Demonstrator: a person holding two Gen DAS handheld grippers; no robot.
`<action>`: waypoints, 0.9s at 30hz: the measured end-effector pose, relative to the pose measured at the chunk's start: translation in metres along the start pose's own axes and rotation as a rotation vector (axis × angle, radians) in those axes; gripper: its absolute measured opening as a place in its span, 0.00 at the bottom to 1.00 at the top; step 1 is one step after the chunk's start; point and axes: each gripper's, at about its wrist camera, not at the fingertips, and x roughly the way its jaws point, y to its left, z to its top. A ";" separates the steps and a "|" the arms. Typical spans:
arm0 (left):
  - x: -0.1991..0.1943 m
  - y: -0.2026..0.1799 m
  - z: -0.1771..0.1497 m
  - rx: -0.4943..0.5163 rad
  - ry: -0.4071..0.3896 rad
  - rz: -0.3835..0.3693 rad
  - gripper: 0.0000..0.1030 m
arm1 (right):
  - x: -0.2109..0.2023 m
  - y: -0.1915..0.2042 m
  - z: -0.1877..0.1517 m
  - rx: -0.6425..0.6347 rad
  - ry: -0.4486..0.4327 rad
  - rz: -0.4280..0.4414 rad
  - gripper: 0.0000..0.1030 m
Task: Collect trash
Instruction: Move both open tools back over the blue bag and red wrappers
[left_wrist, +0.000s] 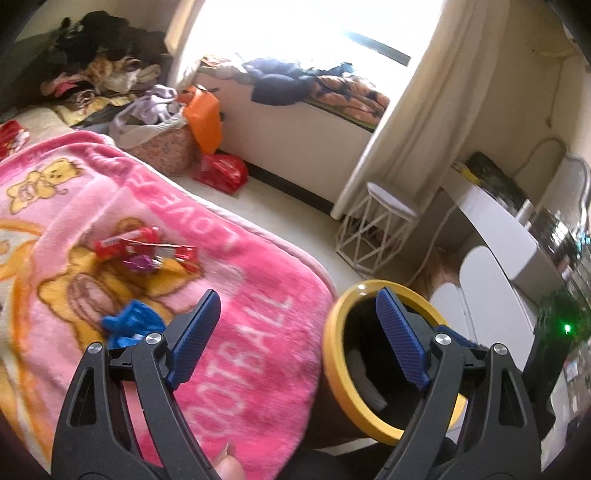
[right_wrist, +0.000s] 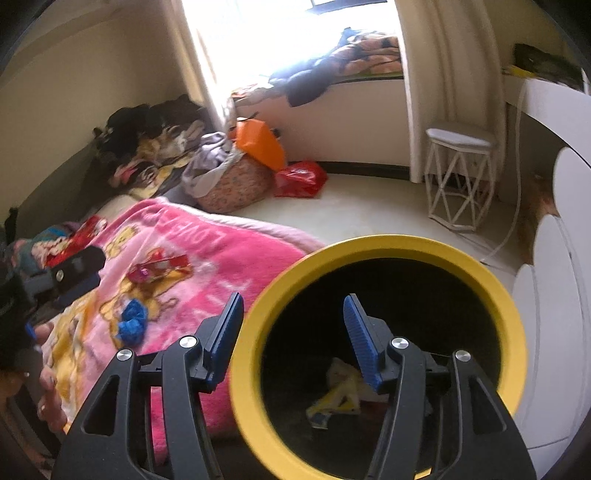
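Note:
A black bin with a yellow rim (right_wrist: 373, 245) stands beside the bed; it also shows in the left wrist view (left_wrist: 334, 343). Crumpled wrappers (right_wrist: 338, 397) lie at its bottom. On the pink blanket (left_wrist: 255, 325) lie red and purple wrappers (left_wrist: 146, 247) and a crumpled blue wrapper (left_wrist: 131, 321); both also show in the right wrist view, the red ones (right_wrist: 160, 267) beyond the blue one (right_wrist: 133, 319). My left gripper (left_wrist: 297, 339) is open and empty above the blanket's edge, the blue wrapper just left of it. My right gripper (right_wrist: 293, 341) is open and empty over the bin's rim.
A laundry basket (left_wrist: 166, 147), an orange bag (left_wrist: 205, 118) and a red plastic bag (left_wrist: 221, 171) sit on the floor beyond the bed. A white wire stool (left_wrist: 376, 229) and a white desk (left_wrist: 498, 240) stand to the right. Clothes are piled at the bed's far end.

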 end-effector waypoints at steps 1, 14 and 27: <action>-0.002 0.006 0.001 -0.009 -0.005 0.008 0.76 | 0.002 0.005 0.001 -0.009 0.004 0.008 0.53; -0.017 0.083 0.018 -0.138 -0.050 0.127 0.76 | 0.033 0.084 0.004 -0.154 0.066 0.129 0.56; 0.001 0.131 0.024 -0.209 0.018 0.152 0.70 | 0.076 0.148 -0.015 -0.244 0.155 0.244 0.56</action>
